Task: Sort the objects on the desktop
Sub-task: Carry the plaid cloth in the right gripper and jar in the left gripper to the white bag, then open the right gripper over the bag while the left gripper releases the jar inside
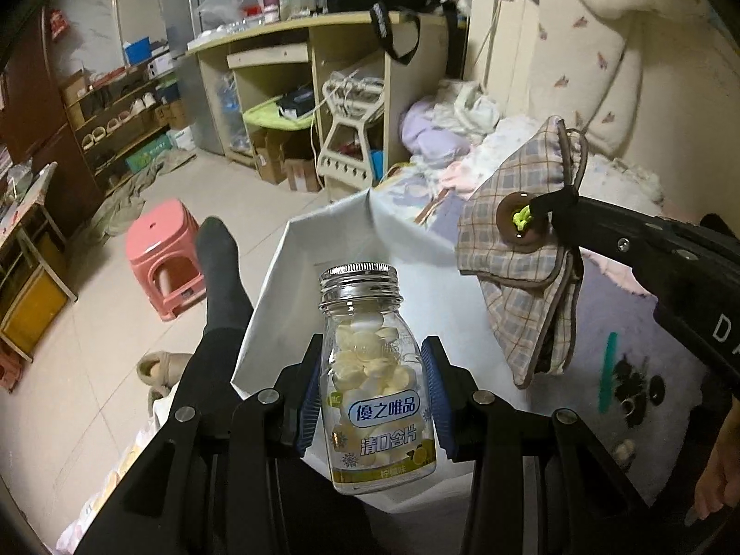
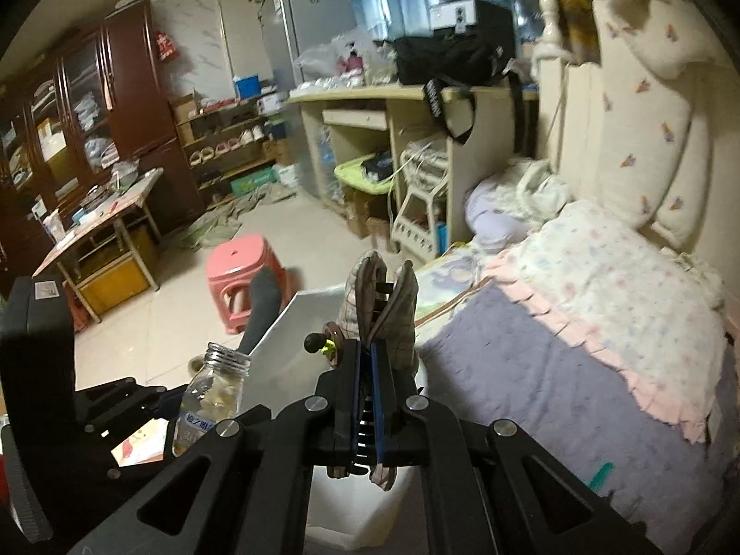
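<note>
The candy bottle (image 1: 377, 379) is clear, rigid and smooth, probably slippery and fairly light with its loose tablets; the left gripper (image 1: 375, 397) has its fingers (image 1: 434, 397) clamped on the labelled body, below the metal screw cap (image 1: 360, 277), a sensible hold. Just beside it, the plaid pouch (image 1: 522, 277) is soft and floppy, hanging from the right gripper (image 2: 366, 397), whose fingers are pinched tight on its fabric edge. Both hang above a white bin (image 1: 296, 286), beside the bed (image 2: 555, 370).
</note>
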Action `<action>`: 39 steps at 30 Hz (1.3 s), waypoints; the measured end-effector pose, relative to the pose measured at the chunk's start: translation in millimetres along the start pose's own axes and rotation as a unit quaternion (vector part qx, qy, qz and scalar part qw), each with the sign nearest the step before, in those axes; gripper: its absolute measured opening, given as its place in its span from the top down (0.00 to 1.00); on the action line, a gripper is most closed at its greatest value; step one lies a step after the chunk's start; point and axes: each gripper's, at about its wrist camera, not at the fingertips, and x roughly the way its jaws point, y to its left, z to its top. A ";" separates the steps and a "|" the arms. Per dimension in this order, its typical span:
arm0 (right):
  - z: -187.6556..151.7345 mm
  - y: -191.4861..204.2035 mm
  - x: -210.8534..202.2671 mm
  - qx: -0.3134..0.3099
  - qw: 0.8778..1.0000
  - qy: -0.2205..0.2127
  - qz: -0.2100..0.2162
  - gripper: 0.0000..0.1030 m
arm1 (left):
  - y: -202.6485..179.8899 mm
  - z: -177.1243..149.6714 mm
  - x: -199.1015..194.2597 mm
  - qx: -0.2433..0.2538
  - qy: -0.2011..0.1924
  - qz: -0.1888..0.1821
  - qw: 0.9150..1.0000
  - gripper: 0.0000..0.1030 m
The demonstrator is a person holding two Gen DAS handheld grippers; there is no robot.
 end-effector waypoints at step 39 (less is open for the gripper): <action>-56.0 -8.1 100.2 0.032 0.995 0.088 0.014 0.34 | -6.2 -15.5 78.1 0.014 0.026 -0.007 1.000 0.12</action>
